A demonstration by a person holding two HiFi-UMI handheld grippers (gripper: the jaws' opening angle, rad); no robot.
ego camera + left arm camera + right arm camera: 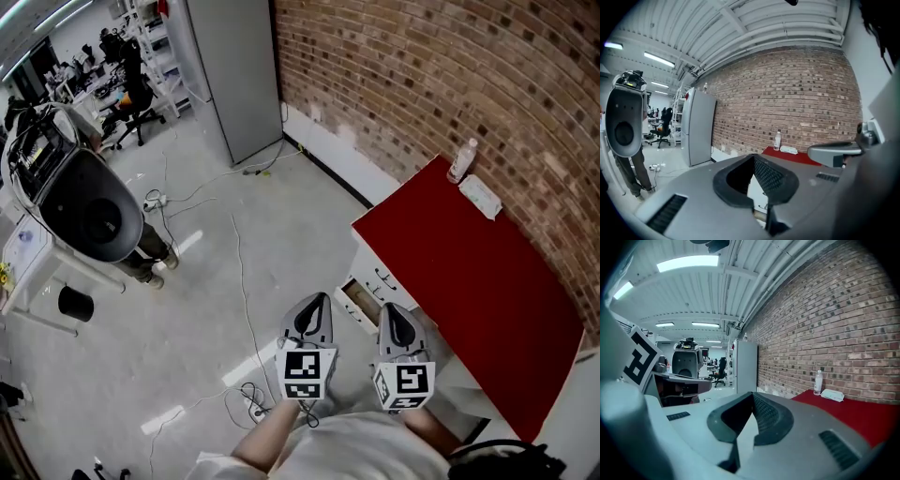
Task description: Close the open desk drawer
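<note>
Head view: drawer (360, 302) is seen open below red counter (469, 281).
Left claw (316, 302): pressed together, nothing held.
Right claw (391, 311): pressed together, nothing held.

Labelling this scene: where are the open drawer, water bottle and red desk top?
open drawer (360, 299), head view, its inside.
water bottle (461, 161), head view, its body.
red desk top (469, 272), head view, bare middle.

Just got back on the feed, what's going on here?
A person stands beside the red-topped desk, holding the left gripper and the right gripper near its open drawer. Both grippers have their jaws together and hold nothing. Neither appears to touch the drawer, so it is not yet closed. A water bottle stands at the desk's far end.
</note>
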